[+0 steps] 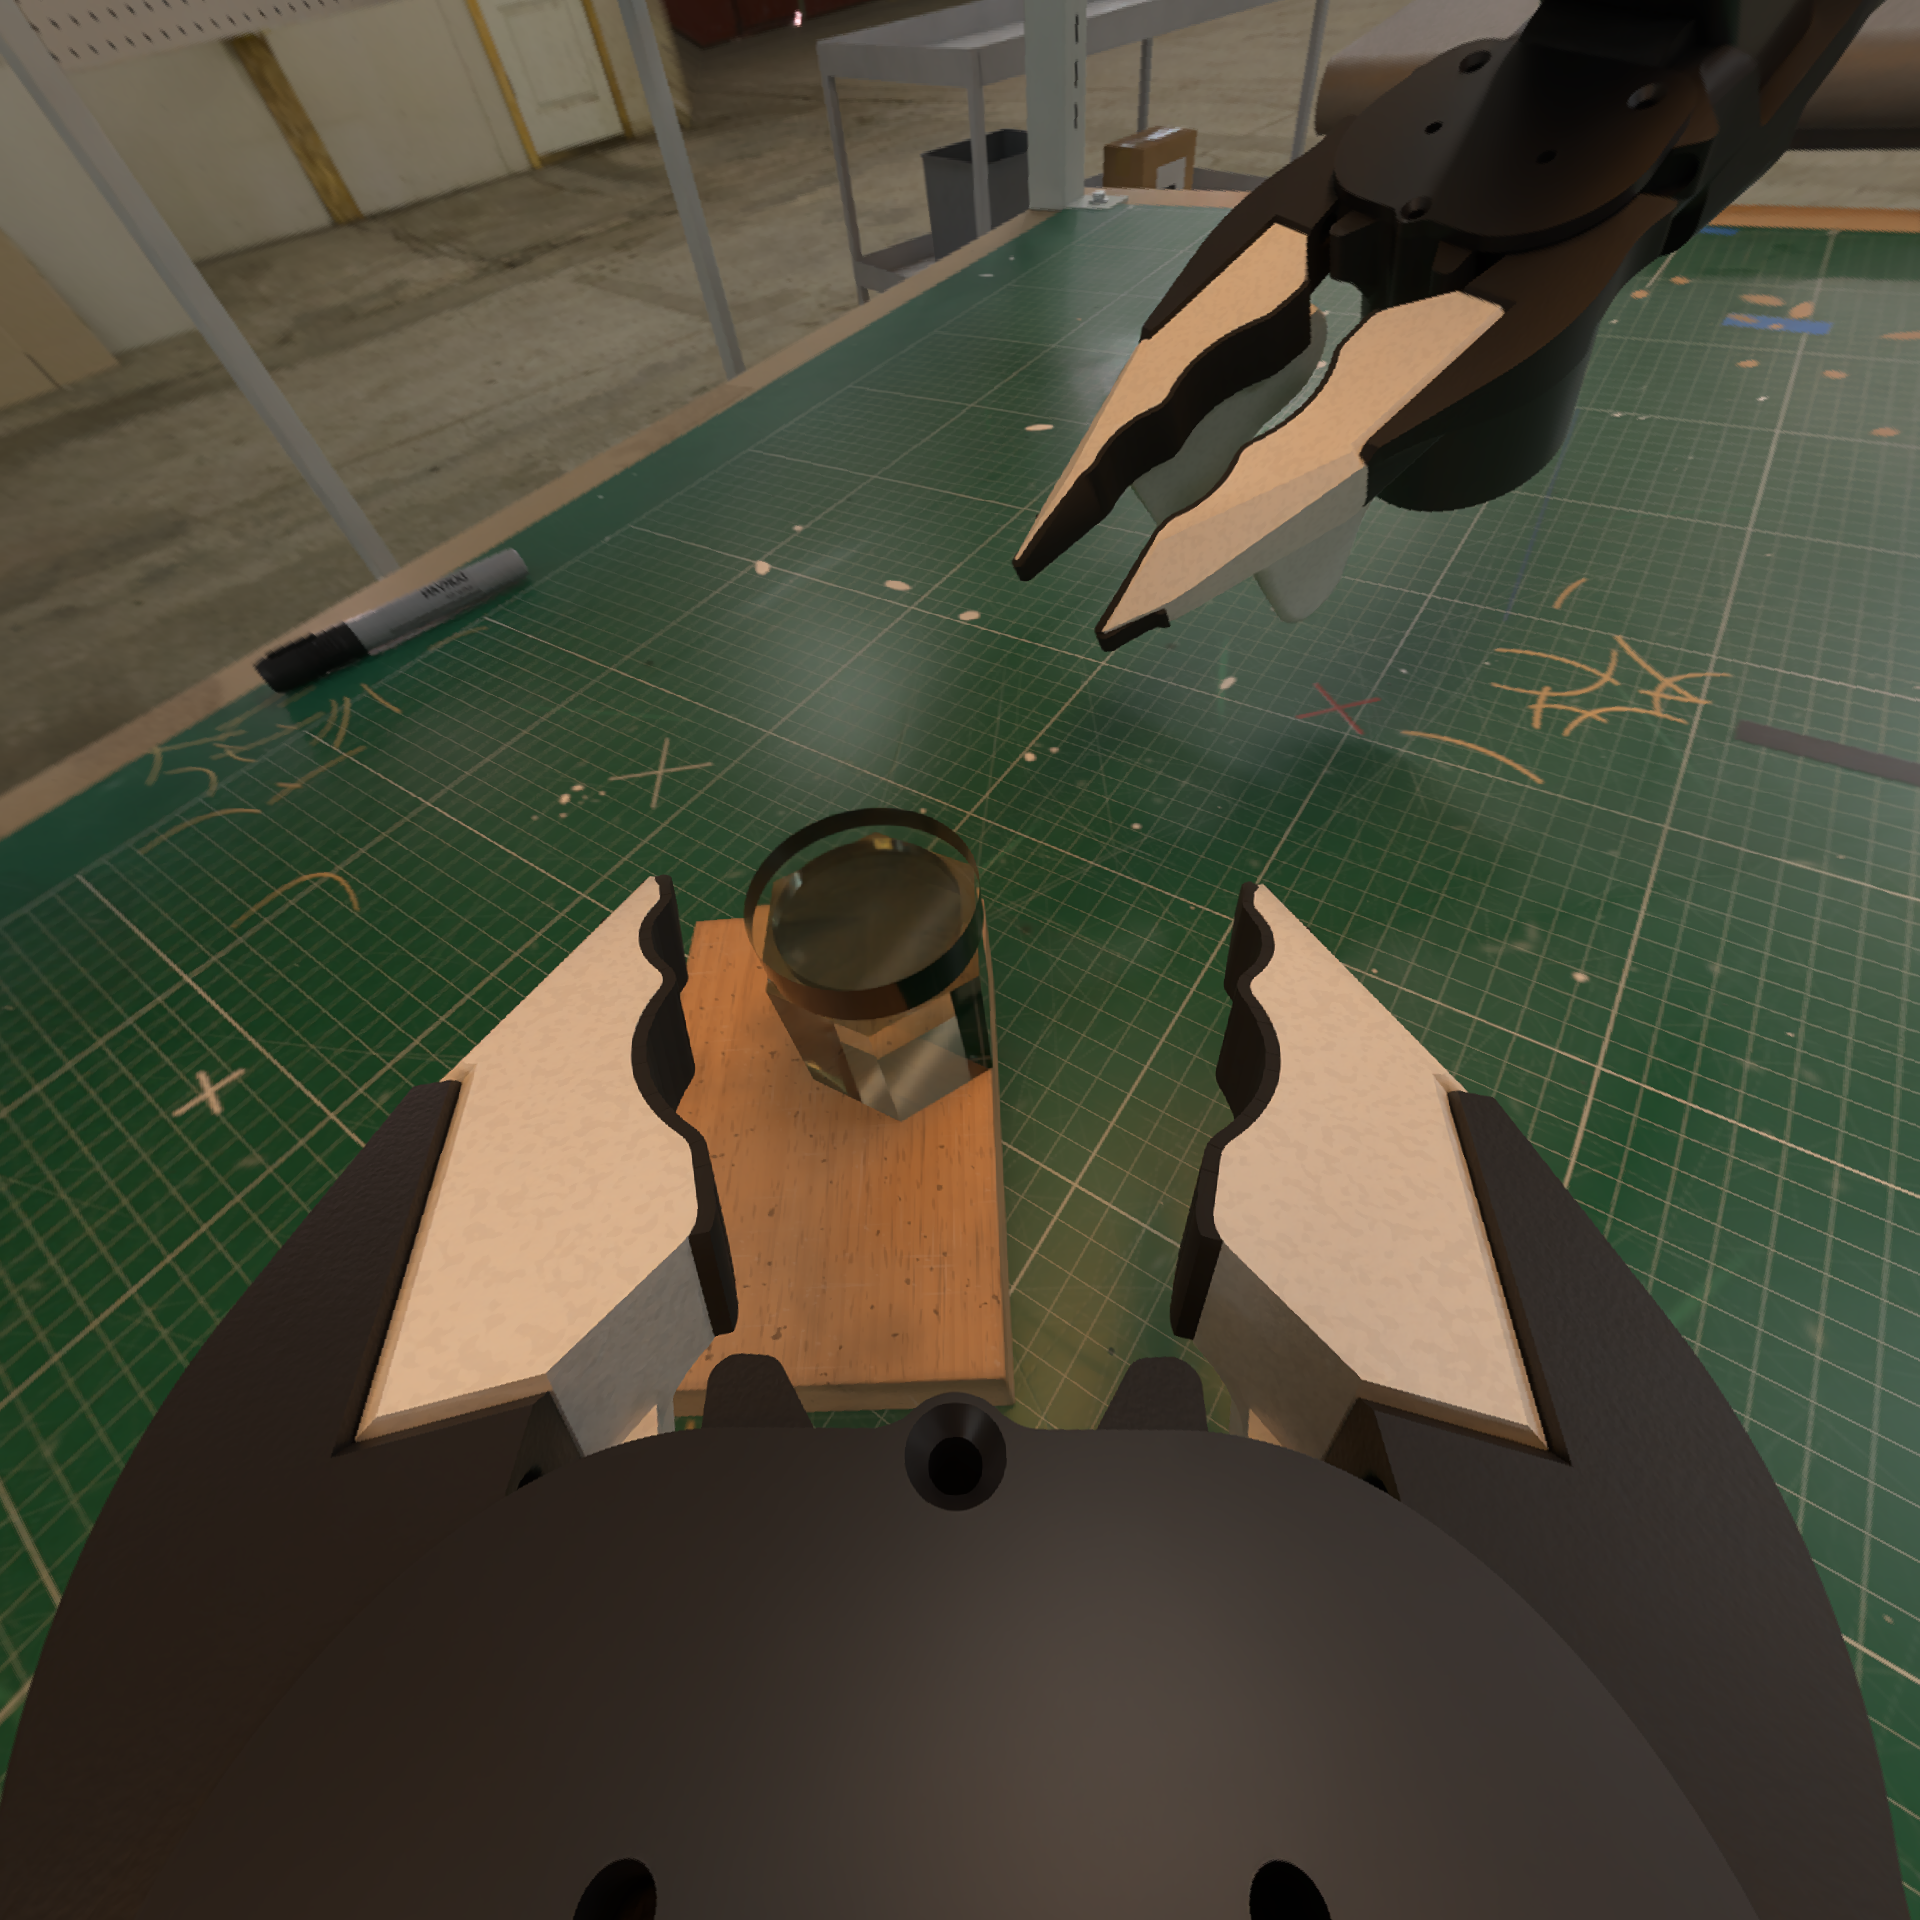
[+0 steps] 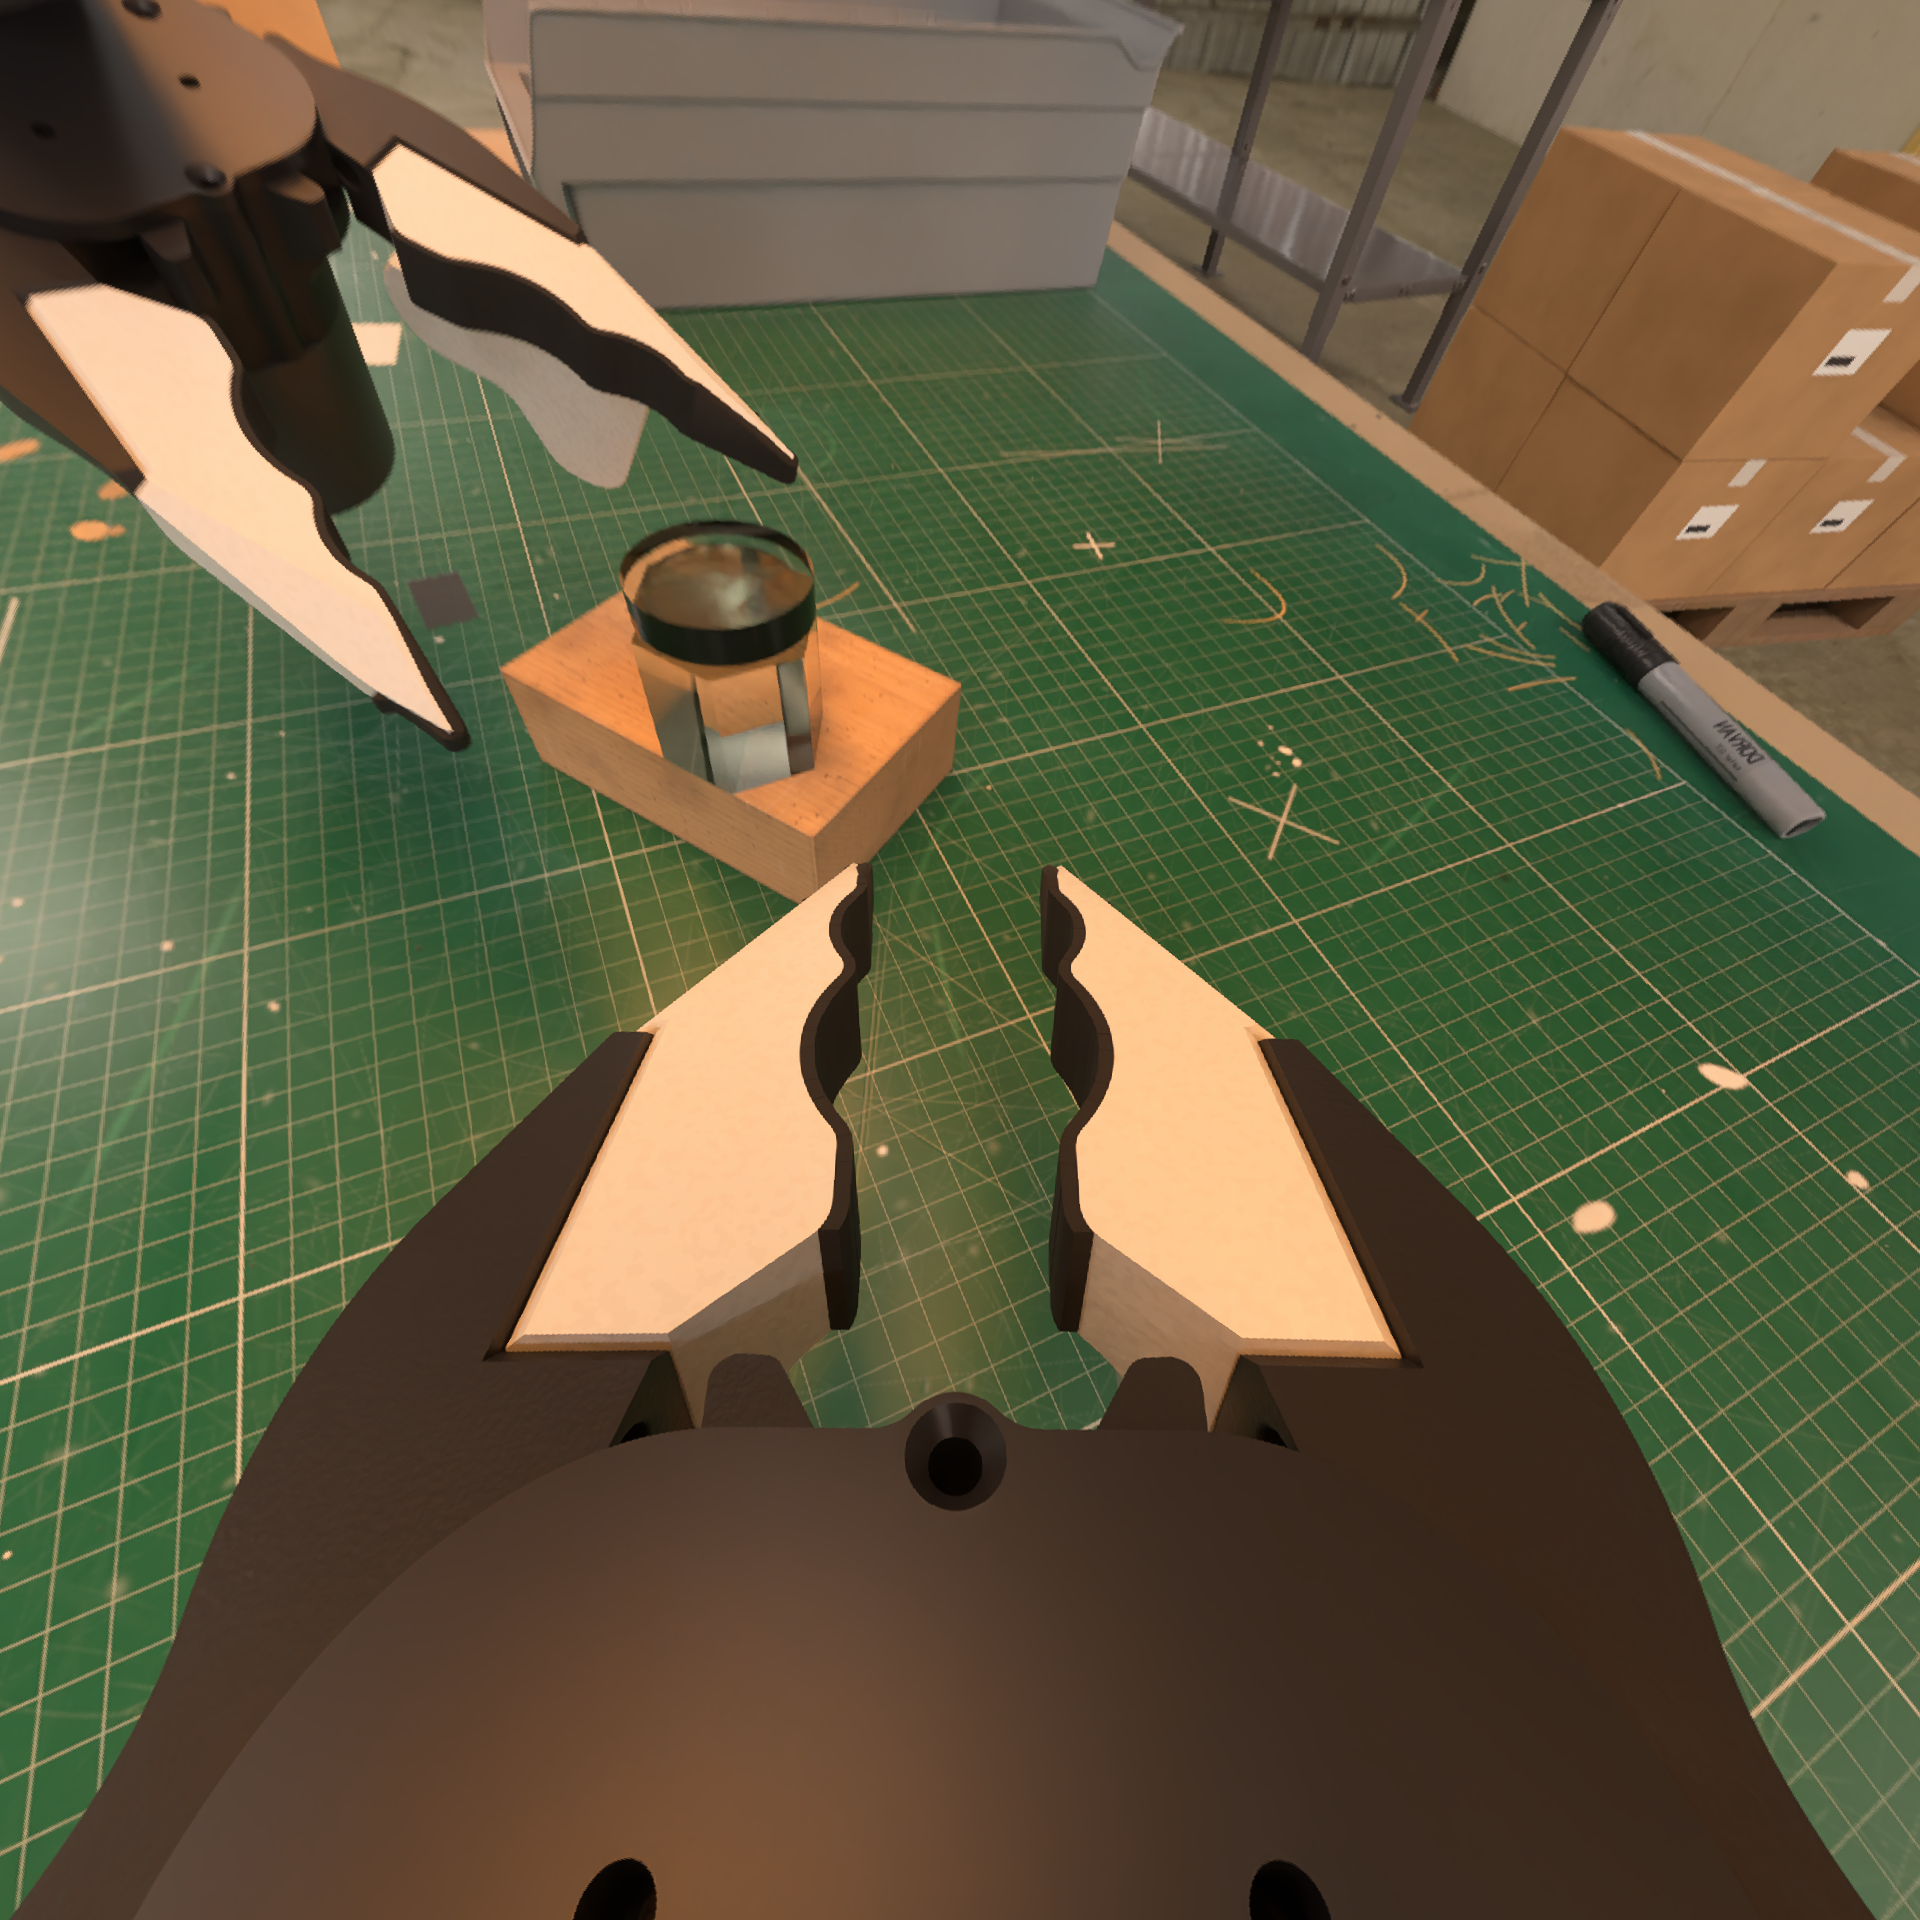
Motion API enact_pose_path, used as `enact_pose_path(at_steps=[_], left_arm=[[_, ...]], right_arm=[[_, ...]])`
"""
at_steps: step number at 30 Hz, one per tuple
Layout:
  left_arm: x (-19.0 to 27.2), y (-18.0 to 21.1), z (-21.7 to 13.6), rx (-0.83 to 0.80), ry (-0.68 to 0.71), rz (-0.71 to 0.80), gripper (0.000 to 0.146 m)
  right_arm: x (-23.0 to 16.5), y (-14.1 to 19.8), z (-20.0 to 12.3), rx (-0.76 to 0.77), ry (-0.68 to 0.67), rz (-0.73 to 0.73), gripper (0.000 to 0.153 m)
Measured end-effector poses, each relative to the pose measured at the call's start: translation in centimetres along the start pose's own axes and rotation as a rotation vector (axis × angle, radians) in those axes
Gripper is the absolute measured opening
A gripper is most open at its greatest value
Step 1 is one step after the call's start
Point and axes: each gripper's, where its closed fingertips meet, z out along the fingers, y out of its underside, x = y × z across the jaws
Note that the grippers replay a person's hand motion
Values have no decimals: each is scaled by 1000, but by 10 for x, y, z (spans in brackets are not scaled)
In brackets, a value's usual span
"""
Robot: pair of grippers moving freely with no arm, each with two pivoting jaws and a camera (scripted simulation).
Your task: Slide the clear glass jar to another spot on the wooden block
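Your clear glass jar [image 1: 873,961] stands upright just above the middle of the left wrist view, on the far end of the wooden block [image 1: 852,1247], close to the block's far right corner as that view shows it; in the right wrist view the same jar [image 2: 727,655] sits left of centre in the upper half, on the block [image 2: 862,748], near the edge that faces that camera. Your left gripper [image 1: 951,904] hangs above the near part of the block with its fingers spread wide and nothing between them, the jar just beyond the tips and not touched. Your right gripper [image 2: 956,883] hovers over the green cutting mat [image 2: 1351,935] with a narrower gap between its fingers, also empty, its tips near the block's closest corner but apart from it. Treat the jar as rigid, smooth and probably slippery, with thick walls that suggest some weight, and likely to chip or crack if it tips off the block onto the mat. It is tall for its footprint, so a push near the rim would likely topple it; you would do better to meet it low on the wall, near the faceted base, or to close the wide left fingers gently around the lower body and drag it toward the bare near end. The block could shift on the mat, so go slowly. A grey marker [image 1: 395,634] lies at the mat's edge in the left wrist view's left side, well apart.
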Motion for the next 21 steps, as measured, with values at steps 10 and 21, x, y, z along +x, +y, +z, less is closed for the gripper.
enact_pose_path(at_steps=[10, 21], left_arm=[[0, 17, 2, -52, 65, -87, 93], [-12, 26, 2, -101, -40, -64, 49]], right_arm=[[-2, 3, 1, -3, -23, 19, 35], [-6, 9, 4, -43, -32, -11, 35]])
